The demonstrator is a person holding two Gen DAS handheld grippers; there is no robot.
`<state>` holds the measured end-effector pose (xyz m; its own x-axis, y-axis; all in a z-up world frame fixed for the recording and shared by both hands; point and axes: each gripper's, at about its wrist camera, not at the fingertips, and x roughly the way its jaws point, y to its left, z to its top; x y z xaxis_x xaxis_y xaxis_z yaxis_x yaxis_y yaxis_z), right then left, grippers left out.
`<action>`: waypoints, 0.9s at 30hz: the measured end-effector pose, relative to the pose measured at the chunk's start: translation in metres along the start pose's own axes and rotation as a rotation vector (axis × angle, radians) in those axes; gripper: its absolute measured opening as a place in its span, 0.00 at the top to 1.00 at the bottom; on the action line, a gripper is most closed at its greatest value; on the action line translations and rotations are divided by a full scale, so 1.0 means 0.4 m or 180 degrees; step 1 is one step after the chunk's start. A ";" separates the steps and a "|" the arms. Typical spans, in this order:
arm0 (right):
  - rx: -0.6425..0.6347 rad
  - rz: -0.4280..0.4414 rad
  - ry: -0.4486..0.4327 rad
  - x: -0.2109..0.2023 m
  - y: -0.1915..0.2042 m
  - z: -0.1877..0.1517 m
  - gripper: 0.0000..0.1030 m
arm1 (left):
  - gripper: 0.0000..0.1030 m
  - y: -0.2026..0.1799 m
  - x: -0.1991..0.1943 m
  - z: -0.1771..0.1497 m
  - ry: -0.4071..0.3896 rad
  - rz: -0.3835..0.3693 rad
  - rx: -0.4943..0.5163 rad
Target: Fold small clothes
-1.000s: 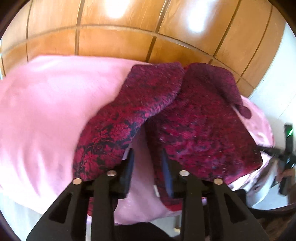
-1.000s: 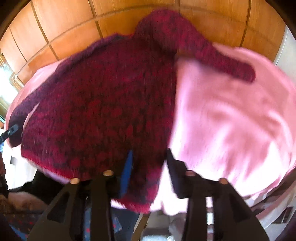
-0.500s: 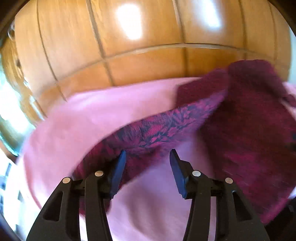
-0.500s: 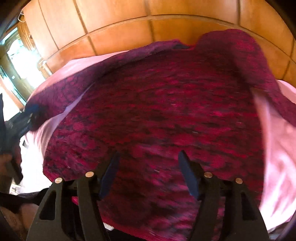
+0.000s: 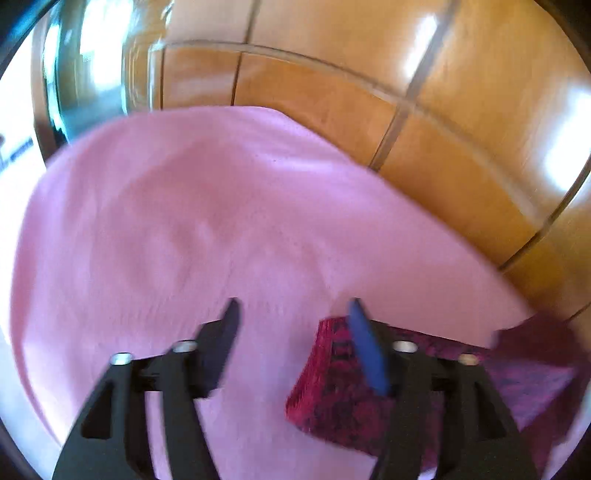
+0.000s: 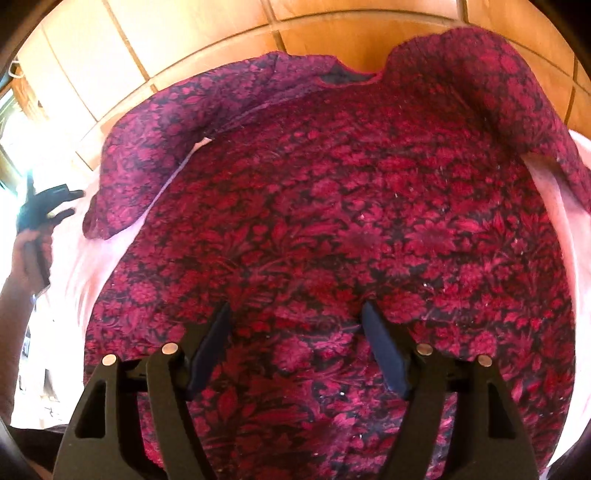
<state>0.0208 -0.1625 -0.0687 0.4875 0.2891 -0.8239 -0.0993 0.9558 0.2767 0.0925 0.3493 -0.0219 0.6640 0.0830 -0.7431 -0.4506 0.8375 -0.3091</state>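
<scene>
lying over most of the pink cloth (image 6: 554, 236), the dark red flowered top (image 6: 351, 221) was spread nearly flat in the right view, neckline toward the wooden floor (image 6: 332, 26) at the far edge and both sleeves out to the sides. a second earlier the same top sat bunched, one sleeve thrown across the body and the cloth bare beside it — so the spreading-out looked done, and folding proper had not begun.

the left view had swung most. a second before it faced the top head-on, with a sleeve draped close to its fingers; half a second before, the sleeve ran across just ahead of them; now it showed almost only pink cloth (image 5: 184, 221) and floor (image 5: 443, 147), with a sleeve end (image 5: 332, 387) at the lower right, behind the right finger. the frame was blurred, which suggested the hand was moving off after laying the sleeve out.

the right tongs (image 6: 295, 314) hovered over the hem half of the top, jaws wide apart, gripping nothing. the left tongs (image 5: 291, 314) were likewise wide apart and empty over bare cloth; they also showed small at the left edge of the right view, near the sleeve end.

my guess — a sleeve would be picked up next for the first fold.
</scene>
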 end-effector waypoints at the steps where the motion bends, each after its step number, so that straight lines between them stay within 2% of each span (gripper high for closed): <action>1: 0.0023 0.0010 0.0004 0.005 -0.003 0.002 0.28 | 0.34 0.025 -0.015 -0.012 -0.0004 -0.0094 -0.0094; 4: 0.0009 0.0007 -0.0011 0.009 0.000 0.003 0.23 | 0.33 0.071 -0.045 -0.074 0.0158 -0.0462 -0.0276; 6: -0.0014 -0.0003 -0.0006 0.016 0.007 0.005 0.19 | 0.29 0.070 -0.045 -0.110 0.0285 -0.0598 -0.0219; 10: -0.0056 -0.0046 0.0008 0.020 0.014 0.008 0.18 | 0.28 0.017 0.007 -0.144 0.0412 -0.0523 0.0008; 12: -0.0050 -0.0064 0.0001 0.021 0.017 0.008 0.18 | 0.28 -0.004 0.030 -0.148 0.0381 -0.0499 0.0038; 13: -0.0037 -0.0068 -0.0004 0.022 0.017 0.007 0.18 | 0.46 -0.019 0.040 -0.144 0.0378 -0.0488 0.0094; 14: -0.0017 -0.0072 -0.0006 0.021 0.015 0.006 0.18 | 0.76 -0.038 0.053 -0.138 0.0400 -0.0409 0.0192; 15: -0.0003 -0.0077 -0.0009 0.020 0.015 0.006 0.18 | 0.84 -0.048 0.063 -0.126 0.0405 -0.0304 0.0260; 16: -0.0001 -0.0079 -0.0007 0.019 0.013 0.005 0.18 | 0.89 -0.049 0.063 -0.110 0.0372 -0.0325 0.0243; 17: -0.0007 -0.0084 0.0000 0.018 0.013 0.006 0.18 | 0.90 -0.045 0.050 -0.078 0.0273 -0.0347 0.0175; 22: -0.0041 -0.0117 0.0004 0.020 0.013 0.008 0.18 | 0.91 -0.002 -0.034 0.077 -0.0243 -0.0085 0.0040; 27: -0.0063 -0.0134 0.0005 0.035 0.014 0.018 0.16 | 0.91 -0.003 -0.047 0.192 -0.0458 0.0193 0.0104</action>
<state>0.0334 -0.1534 -0.0751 0.4902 0.2486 -0.8354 -0.0958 0.9680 0.2318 0.1262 0.3882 0.0381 0.7158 0.2085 -0.6664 -0.4745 0.8455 -0.2451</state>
